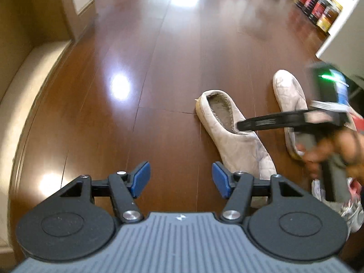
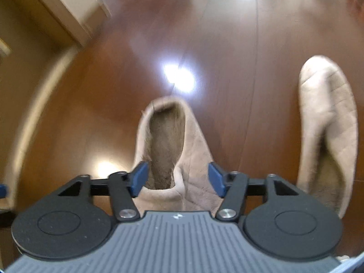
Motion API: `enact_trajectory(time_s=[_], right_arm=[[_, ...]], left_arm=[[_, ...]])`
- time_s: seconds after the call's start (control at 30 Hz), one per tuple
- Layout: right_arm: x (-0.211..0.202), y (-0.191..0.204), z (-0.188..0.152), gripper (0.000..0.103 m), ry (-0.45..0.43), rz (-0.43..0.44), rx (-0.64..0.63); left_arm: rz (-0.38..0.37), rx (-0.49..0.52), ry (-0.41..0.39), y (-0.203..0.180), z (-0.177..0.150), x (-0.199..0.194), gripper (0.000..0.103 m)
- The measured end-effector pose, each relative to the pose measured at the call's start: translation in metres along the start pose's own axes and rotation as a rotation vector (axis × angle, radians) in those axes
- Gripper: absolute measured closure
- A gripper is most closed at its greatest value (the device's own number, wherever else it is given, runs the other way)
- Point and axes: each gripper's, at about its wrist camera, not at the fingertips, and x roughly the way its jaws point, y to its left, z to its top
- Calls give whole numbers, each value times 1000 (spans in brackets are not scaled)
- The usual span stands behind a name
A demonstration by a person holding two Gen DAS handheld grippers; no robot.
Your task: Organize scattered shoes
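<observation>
Two beige quilted slippers lie on the brown wood floor. The nearer slipper [image 1: 236, 136] [image 2: 173, 150] lies with its heel away from me. The second slipper [image 1: 290, 95] [image 2: 327, 125] lies to its right, pointing the other way. My right gripper [image 2: 177, 177] is open, its blue pads on either side of the nearer slipper's upper, just above it. In the left wrist view the right gripper's fingers [image 1: 261, 121] reach over that slipper's opening. My left gripper [image 1: 180, 179] is open and empty, above bare floor left of the slipper's toe.
A white sneaker [image 1: 350, 213] lies at the right edge, behind the hand. A cream step or ledge [image 1: 27, 86] and wall run along the left. Jars [image 1: 318, 6] stand by a white cabinet [image 1: 343, 34] at the far right.
</observation>
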Motion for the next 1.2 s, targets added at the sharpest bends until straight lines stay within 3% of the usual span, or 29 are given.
enact_trajectory(time_s=[0.07, 0.13, 0.53, 0.67, 0.83, 0.93, 1.07, 1.13, 1.2], right_arm=[[13, 2, 0, 91, 32, -26, -1], [4, 0, -3, 96, -2, -10, 2], [-112, -48, -42, 97, -306, 135, 163], [-155, -76, -37, 97, -407, 157, 259], [-211, -142, -47, 97, -546, 143, 439], [-216, -184, -54, 97, -575, 106, 544], [-188, -235, -61, 97, -555, -14, 608], [-163, -262, -63, 96, -509, -75, 606], [-137, -293, -68, 88, -440, -133, 611]], left_arm=[[-22, 1, -5, 2, -1, -1, 41], [-44, -9, -17, 7, -5, -4, 40], [-75, -21, -50, 15, -4, 0, 40], [-89, -4, -60, 5, -3, 0, 40], [-101, 52, -42, -19, 2, 11, 40], [-102, 85, -25, -35, 3, 18, 40], [-102, 124, -10, -52, 5, 26, 40], [-101, 137, 1, -60, 6, 30, 40], [-97, 149, 9, -66, 6, 34, 40]])
